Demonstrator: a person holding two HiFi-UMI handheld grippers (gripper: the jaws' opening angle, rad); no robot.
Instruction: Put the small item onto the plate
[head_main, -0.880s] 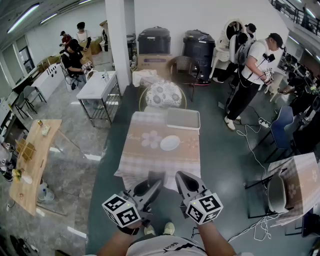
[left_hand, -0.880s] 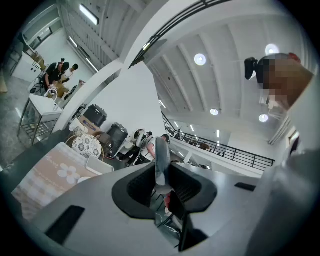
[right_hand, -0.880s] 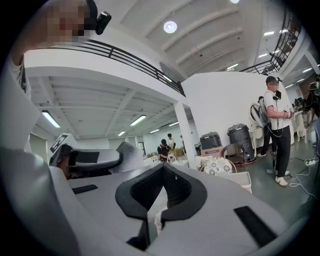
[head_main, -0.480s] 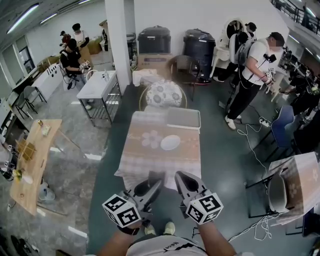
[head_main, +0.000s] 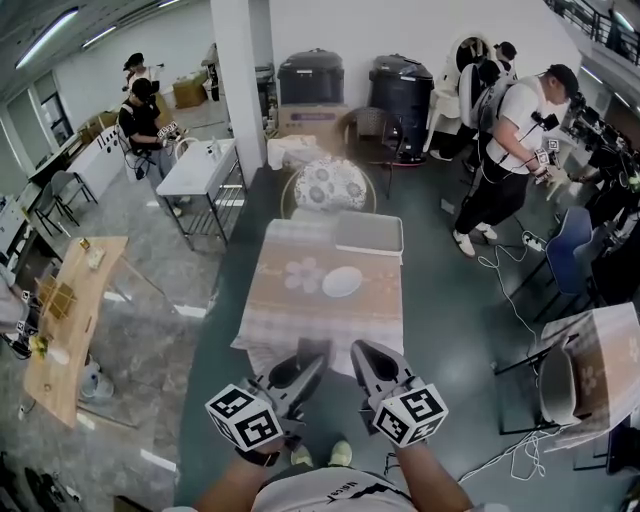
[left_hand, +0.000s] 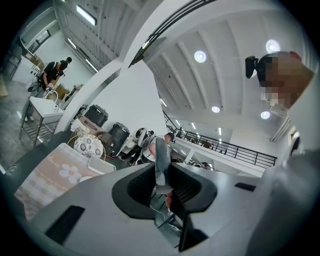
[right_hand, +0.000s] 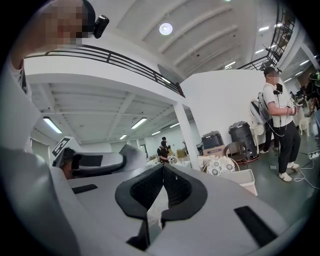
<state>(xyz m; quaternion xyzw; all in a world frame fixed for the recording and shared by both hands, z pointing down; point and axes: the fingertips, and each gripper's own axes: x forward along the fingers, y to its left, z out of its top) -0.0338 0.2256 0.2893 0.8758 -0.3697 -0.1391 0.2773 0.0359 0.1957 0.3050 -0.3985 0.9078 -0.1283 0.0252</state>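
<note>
A white plate (head_main: 342, 281) lies on the table (head_main: 290, 320) with the beige flowered cloth, right of its middle; in the left gripper view the plate (left_hand: 85, 178) shows small at the left. Both grippers hang side by side in front of the table's near edge, close to my body. My left gripper (head_main: 312, 362) is shut on a small flat grey item (head_main: 314, 351), which stands up between the jaws (left_hand: 161, 160). My right gripper (head_main: 362, 352) is shut, its tips touching (right_hand: 163, 168), with nothing between them.
A white tray (head_main: 368, 236) sits at the table's far right corner. Behind the table stands a round patterned chair (head_main: 329, 186), then bins and boxes. A person (head_main: 505, 150) stands at the right with cables on the floor. Other tables are at the left.
Both grippers stay where they were. Only the people at the back have shifted a little.
</note>
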